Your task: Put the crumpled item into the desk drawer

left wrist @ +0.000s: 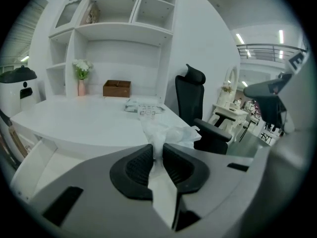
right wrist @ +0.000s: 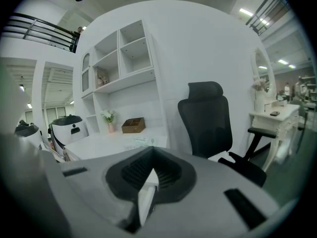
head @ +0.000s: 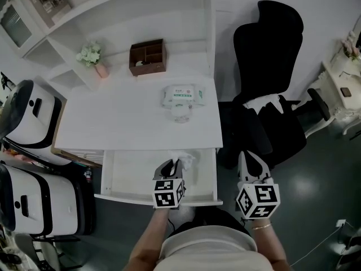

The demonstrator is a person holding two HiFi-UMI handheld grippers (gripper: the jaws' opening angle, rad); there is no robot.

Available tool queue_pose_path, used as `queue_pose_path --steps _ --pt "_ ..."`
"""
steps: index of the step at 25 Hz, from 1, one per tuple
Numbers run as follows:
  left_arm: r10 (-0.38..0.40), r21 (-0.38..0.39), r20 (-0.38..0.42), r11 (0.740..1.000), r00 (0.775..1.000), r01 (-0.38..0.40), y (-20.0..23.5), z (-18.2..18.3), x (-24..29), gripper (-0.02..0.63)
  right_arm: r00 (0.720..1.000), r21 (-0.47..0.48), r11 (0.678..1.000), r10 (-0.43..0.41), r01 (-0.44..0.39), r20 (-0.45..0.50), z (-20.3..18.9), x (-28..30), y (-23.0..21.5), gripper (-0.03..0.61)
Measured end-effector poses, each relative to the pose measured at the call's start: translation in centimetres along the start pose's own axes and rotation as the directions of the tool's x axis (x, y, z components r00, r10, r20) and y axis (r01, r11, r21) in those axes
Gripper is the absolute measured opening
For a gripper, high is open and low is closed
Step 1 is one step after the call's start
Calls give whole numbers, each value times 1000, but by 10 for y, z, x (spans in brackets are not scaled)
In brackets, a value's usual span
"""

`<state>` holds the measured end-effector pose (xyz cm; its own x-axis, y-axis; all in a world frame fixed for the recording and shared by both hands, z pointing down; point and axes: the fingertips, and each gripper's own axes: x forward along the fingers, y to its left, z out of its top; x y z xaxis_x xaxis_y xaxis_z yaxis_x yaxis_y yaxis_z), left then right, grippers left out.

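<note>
Left gripper [head: 172, 165] pinching crumpled tissue [head: 186, 159] over open drawer [head: 121, 176], white desk [head: 124, 120].

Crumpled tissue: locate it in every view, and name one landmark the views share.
Head view: crumpled tissue just below centre, over the open drawer, at the left gripper.
Left gripper view: at centre, pinched between the jaws.
Right gripper view: not in it.
Shared landmark: the brown wooden box at the back of the desk.

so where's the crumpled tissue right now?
Head view, lower centre: the tissue is pinched in the left tool, over the open drawer's right half.
</note>
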<state>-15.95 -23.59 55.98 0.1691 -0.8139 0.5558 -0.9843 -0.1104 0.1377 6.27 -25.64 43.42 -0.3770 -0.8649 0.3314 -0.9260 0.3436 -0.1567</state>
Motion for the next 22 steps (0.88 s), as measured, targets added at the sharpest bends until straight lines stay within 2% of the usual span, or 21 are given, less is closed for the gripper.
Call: queue_pose_path --steps 8,12,22 --pt "-13 -14 -110 1000 994 12 -1 -33 24 57 1000 -2 1000 -3 3 -9 -1 3 -1 2" --pt "-11 8 -156 1000 988 13 0 -43 35 57 1000 -2 1000 -6 6 -11 -2 3 -2 2" --pt "12 35 -278 999 960 -3 3 -81 63 57 1000 7 1000 -23 23 -18 -3 3 -10 2"
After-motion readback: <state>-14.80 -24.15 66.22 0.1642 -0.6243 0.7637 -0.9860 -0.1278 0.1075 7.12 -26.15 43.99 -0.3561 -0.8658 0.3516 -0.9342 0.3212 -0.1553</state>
